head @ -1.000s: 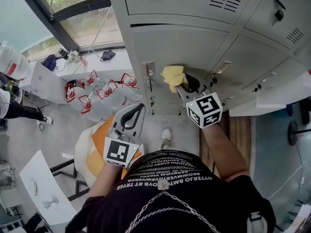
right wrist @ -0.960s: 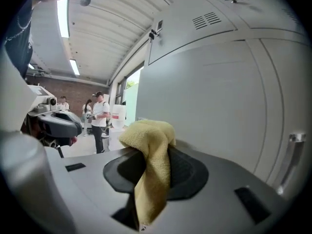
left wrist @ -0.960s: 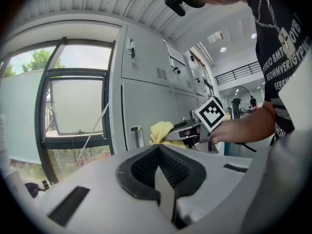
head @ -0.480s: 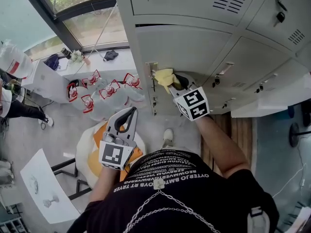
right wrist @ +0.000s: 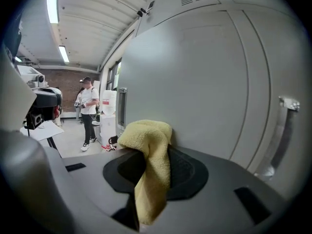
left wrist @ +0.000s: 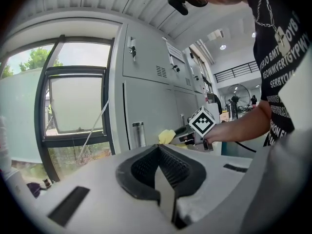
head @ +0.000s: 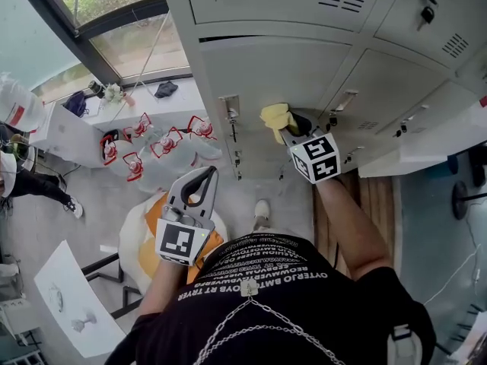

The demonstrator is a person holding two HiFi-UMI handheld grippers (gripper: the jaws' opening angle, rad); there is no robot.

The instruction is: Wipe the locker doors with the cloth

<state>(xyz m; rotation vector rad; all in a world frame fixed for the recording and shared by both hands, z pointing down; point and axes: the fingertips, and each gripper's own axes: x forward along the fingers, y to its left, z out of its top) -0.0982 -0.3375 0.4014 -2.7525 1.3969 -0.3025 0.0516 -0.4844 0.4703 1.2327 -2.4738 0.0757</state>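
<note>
A yellow cloth (head: 275,118) is pressed against a grey locker door (head: 259,67), and my right gripper (head: 289,130) is shut on it. In the right gripper view the cloth (right wrist: 148,150) bulges out of the right gripper (right wrist: 150,177) and touches the flat door panel (right wrist: 195,82). My left gripper (head: 199,185) hangs low beside the person's body, apart from the lockers, shut with nothing in it. Its closed tips (left wrist: 159,155) point toward the lockers, with the cloth (left wrist: 166,136) and the right gripper's marker cube (left wrist: 202,122) seen beyond.
A latch plate (head: 230,112) sits at the door's left edge and handles (head: 340,103) on the neighbouring doors. Water bottles (head: 163,147) stand on the floor by the window (head: 114,21). A person (right wrist: 88,112) stands far back. A white table (head: 65,295) is at lower left.
The right gripper carried the cloth left to the door's edge by the latch, then back right across the door. The left gripper has barely moved.
</note>
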